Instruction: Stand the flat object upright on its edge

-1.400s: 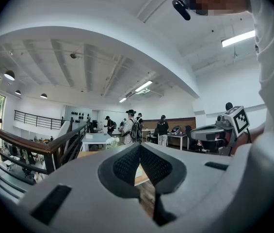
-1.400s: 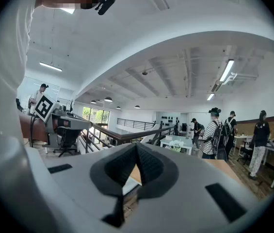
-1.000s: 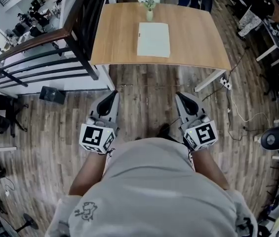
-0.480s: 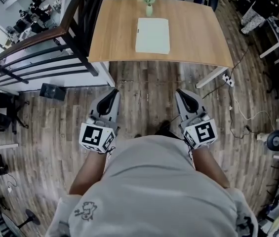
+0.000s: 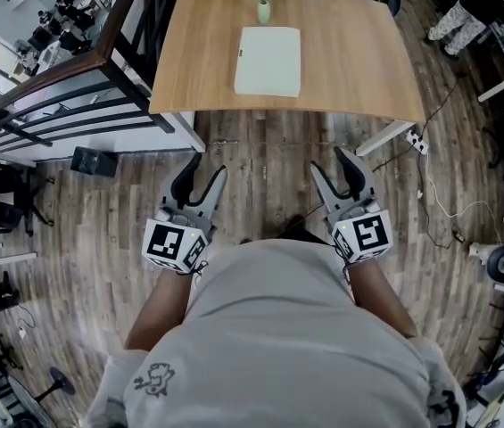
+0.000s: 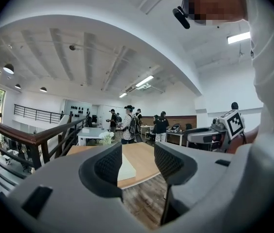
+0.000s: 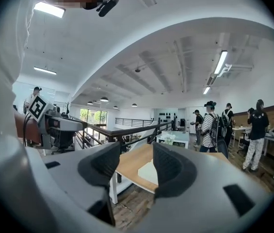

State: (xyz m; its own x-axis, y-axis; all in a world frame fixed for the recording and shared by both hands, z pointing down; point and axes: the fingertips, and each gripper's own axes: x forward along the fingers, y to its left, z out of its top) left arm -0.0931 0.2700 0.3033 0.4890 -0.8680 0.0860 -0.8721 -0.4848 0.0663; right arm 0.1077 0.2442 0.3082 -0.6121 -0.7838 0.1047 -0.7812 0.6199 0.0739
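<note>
Our left hand-held gripper (image 5: 207, 168) and right hand-held gripper (image 5: 329, 161) have just opened up, both empty. The flat pad (image 5: 268, 61) lies untouched on the bench (image 5: 359, 61), well ahead of us.

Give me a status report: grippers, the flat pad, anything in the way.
Left gripper, right gripper: jaws just opened, nothing between them. Pad lying flat on table, untouched. Flower vase beyond its far edge; grippers short of the table.

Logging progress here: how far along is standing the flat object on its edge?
Nothing done yet: the flat object lies flat on the table. In hand: the left gripper and right gripper have just been opening, empty, short of the table. Left: reach, grip and stand it up.
</note>
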